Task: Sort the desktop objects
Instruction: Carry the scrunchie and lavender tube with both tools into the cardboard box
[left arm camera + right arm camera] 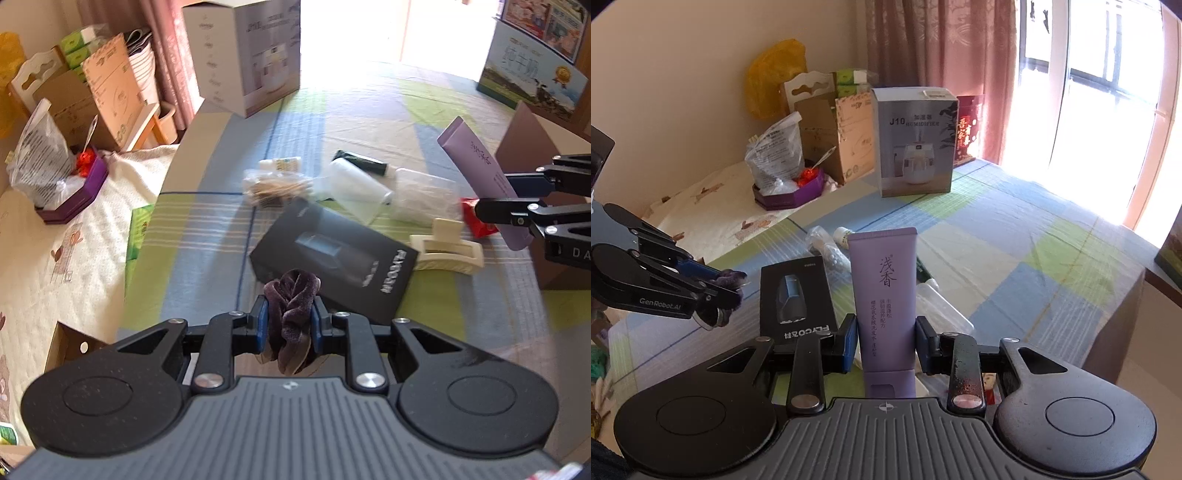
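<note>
Between fingers (260,325): scrunchie (291,314), tube (884,302).

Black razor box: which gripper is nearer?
Left. The left gripper, clamping a scrunchie, hovers at the black razor box; the right gripper, holding the purple tube, sits farther right.

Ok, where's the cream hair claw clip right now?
In the left wrist view the cream hair claw clip lies on the striped tablecloth, right of the black box and just below the purple tube held by the right gripper.
</note>
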Tool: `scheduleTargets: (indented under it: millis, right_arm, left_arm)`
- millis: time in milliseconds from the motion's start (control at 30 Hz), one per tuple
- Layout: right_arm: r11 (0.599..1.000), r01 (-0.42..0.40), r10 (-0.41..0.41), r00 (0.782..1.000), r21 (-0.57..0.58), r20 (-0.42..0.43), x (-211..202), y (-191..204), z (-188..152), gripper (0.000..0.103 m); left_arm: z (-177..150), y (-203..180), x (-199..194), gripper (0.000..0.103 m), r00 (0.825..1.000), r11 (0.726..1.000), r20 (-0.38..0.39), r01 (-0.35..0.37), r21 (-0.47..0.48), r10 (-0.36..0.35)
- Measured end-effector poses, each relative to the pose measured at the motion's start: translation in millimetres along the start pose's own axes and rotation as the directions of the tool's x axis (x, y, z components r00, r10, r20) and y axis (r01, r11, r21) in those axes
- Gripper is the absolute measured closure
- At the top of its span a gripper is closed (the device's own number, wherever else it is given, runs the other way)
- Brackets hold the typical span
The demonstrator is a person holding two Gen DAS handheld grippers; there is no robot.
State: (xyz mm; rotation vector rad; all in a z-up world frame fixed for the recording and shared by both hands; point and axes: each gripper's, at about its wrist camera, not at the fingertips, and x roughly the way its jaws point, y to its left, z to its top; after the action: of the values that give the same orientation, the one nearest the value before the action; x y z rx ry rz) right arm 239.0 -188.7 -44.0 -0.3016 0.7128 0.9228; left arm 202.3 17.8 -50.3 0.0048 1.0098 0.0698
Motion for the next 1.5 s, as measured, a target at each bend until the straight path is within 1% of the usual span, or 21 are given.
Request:
scheduleTargets:
  millis: [200,400,567,800,1000,1167,1267,1333,1400,1500]
  right_arm:
    - [0.997,0.045,-0.047,0.998,0.066,0.034,-44.3,-8.5,-12.1,0.073]
    - [0.986,0.103,-0.113,0.991,0.129,0.067,-85.9,-24.7,-23.7,0.073]
    - [0.97,0.162,-0.179,0.98,0.182,0.083,-119.0,-46.7,-34.8,0.073]
    - [0.939,0.236,-0.266,0.96,0.249,0.092,-161.4,-79.6,-54.8,0.073]
    - [0.905,0.303,-0.341,0.936,0.297,0.085,-194.8,-117.2,-73.6,0.073]
    - [0.874,0.359,-0.392,0.919,0.327,0.041,-207.9,-153.7,-91.2,0.073]
    - [0.856,0.385,-0.413,0.911,0.344,0.008,-211.3,-177.0,-102.9,0.073]
    - [0.844,0.4,-0.422,0.906,0.356,-0.017,-211.3,-193.1,-110.7,0.073]
    - [0.832,0.412,-0.427,0.903,0.371,-0.045,-209.6,-207.3,-117.4,0.073]
    - [0.819,0.414,-0.419,0.905,0.398,-0.079,-204.7,-224.3,-125.3,0.073]
  left_arm:
    - [9.4,-33.8,-17.0,0.084,0.998,0.997,0.049,0.046,0.061,-0.049]
    - [21.1,-73.5,-34.1,0.084,0.989,0.987,0.098,0.096,0.133,-0.109]
    - [33.6,-112.1,-46.8,0.084,0.975,0.969,0.132,0.151,0.194,-0.178]
    - [50.7,-176.4,-59.7,0.084,0.947,0.931,0.16,0.224,0.289,-0.278]
    - [60.7,-237.9,-62.9,0.084,0.922,0.891,0.156,0.283,0.354,-0.355]
    - [71.5,-287.3,-59.3,0.084,0.902,0.859,0.144,0.324,0.396,-0.406]
    - [78.3,-317.5,-51.8,0.084,0.897,0.843,0.126,0.339,0.417,-0.423]
    - [81.5,-334.5,-45.7,0.084,0.897,0.836,0.107,0.349,0.423,-0.429]
    - [85.1,-350.7,-38.3,0.084,0.899,0.832,0.082,0.359,0.424,-0.43]
    - [87.7,-372.2,-26.2,0.084,0.905,0.826,0.047,0.364,0.43,-0.423]
